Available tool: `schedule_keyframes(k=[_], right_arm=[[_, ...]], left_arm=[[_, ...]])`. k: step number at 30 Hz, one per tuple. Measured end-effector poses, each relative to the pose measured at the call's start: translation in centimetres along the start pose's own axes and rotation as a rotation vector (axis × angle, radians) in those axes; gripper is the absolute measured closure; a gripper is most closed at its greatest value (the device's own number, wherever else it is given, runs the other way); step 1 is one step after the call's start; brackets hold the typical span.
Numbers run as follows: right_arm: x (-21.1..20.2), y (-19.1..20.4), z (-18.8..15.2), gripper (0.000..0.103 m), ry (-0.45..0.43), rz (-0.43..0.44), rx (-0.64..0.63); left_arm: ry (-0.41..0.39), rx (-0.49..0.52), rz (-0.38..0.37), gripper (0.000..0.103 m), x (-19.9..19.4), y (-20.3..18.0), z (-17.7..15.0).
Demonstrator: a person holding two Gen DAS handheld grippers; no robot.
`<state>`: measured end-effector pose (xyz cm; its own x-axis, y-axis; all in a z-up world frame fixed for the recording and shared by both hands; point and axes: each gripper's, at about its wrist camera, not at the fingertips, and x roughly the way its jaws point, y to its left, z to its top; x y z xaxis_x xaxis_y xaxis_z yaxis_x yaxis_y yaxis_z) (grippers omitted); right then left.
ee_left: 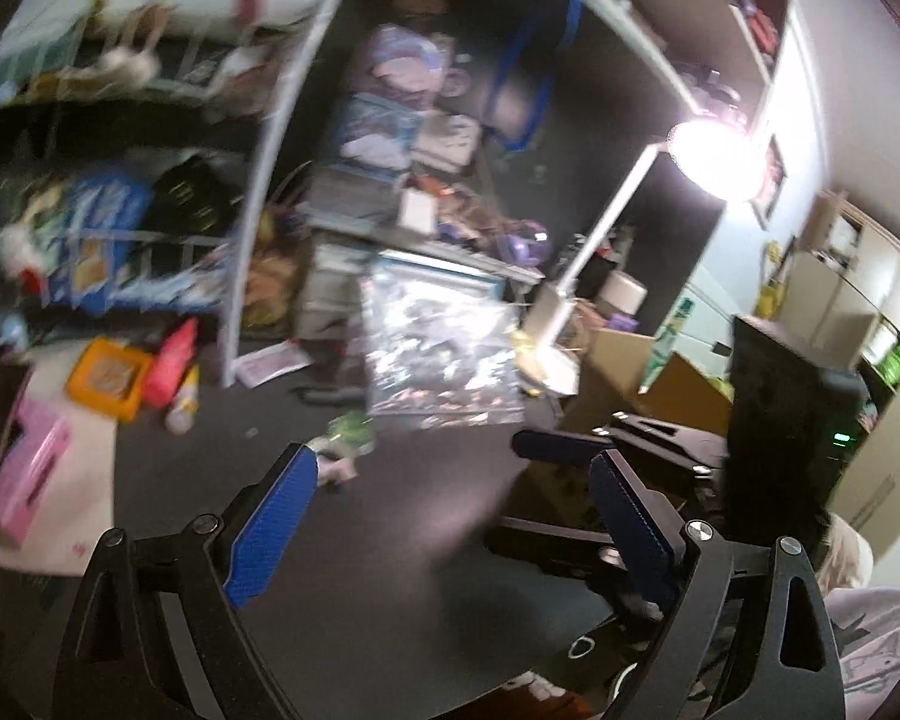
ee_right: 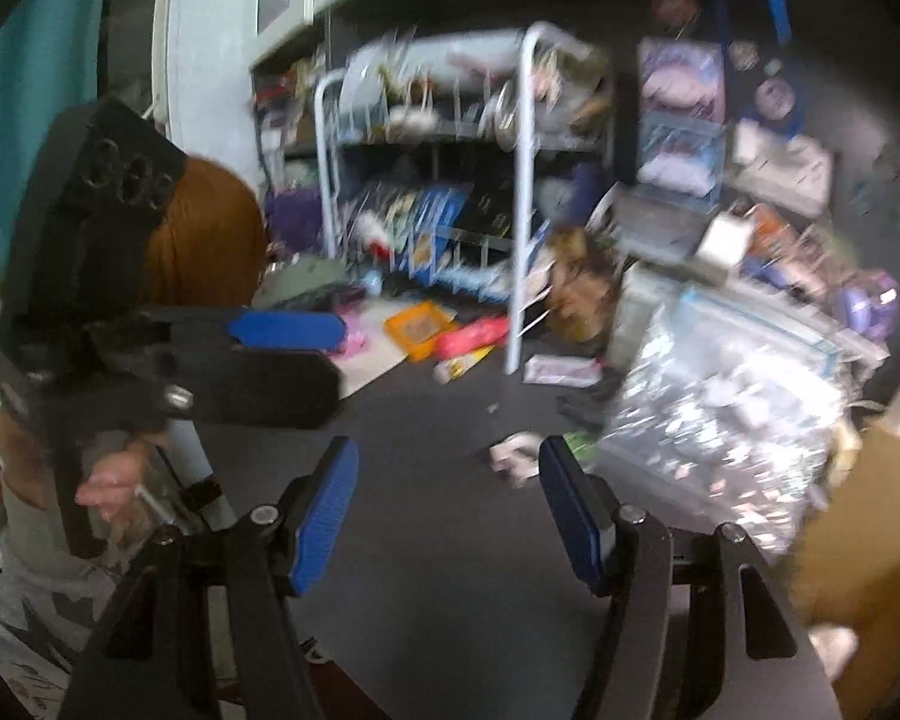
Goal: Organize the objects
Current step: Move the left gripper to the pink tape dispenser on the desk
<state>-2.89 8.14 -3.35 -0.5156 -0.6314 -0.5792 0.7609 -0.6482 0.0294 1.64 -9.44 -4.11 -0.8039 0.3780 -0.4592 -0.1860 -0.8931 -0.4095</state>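
Note:
My left gripper (ee_left: 453,462) hangs open over the dark tabletop (ee_left: 390,540) with nothing between its blue pads. A small green-and-white object (ee_left: 345,441) lies just past its left fingertip. My right gripper (ee_right: 447,450) is open and empty too, and the same small object (ee_right: 528,450) lies beside its right fingertip. A shiny clear bag of small items (ee_left: 444,354) (ee_right: 726,420) stands behind. In the right wrist view the left gripper (ee_right: 339,354) reaches in from the left, held by a hand (ee_right: 111,483). Both pictures are blurred.
A white wire rack (ee_right: 450,180) full of packets stands at the back. In front of it lie an orange box (ee_right: 420,327), a pink-red bottle (ee_right: 471,336) and a pink box (ee_left: 21,474). A lit desk lamp (ee_left: 714,156) and a cardboard box (ee_left: 630,372) stand to the right.

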Motion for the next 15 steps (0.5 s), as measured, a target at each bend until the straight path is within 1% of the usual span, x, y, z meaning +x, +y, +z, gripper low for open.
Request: schedule_keyframes(k=[3, 10, 15], right_arm=[[3.9, -0.5, -0.2, 0.044, 0.067, 0.029, 0.04], [11.4, -3.0, -1.3, 0.044, 0.19, -0.016, 0.096], [14.8, -4.7, -1.6, 0.044, 0.24, -0.039, 0.124]], left_arm=[[0.011, -0.037, 0.011, 0.012, 0.0, 1.9, -0.9], [0.049, -0.104, 0.045, 0.012, 1.4, 5.2, -1.9], [0.075, -0.129, 0.052, 0.012, 2.6, 6.7, -2.3]])
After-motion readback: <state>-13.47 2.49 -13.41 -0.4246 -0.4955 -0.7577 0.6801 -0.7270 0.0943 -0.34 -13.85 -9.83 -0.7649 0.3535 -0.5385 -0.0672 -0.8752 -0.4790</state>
